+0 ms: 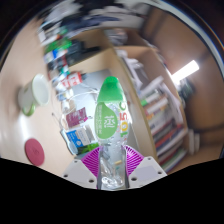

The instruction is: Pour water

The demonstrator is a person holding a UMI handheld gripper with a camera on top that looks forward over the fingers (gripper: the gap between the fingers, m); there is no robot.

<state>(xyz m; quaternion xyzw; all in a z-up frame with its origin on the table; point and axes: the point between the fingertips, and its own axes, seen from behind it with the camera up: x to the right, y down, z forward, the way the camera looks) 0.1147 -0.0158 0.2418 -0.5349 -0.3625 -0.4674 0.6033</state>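
Note:
A clear plastic water bottle with a green label and green upper part stands up between my fingers, lifted off the table and tilted with the whole view. My gripper is shut on the bottle's clear lower body, with the magenta pads pressing on both sides. The bottle's bottom end is hidden behind the gripper body. A white cup or bowl stands on the table beyond the fingers, to the left of the bottle.
The wooden table bears a pink round lid or coaster near the fingers and several small bottles and boxes behind the held bottle. Bookshelves full of books fill the right side.

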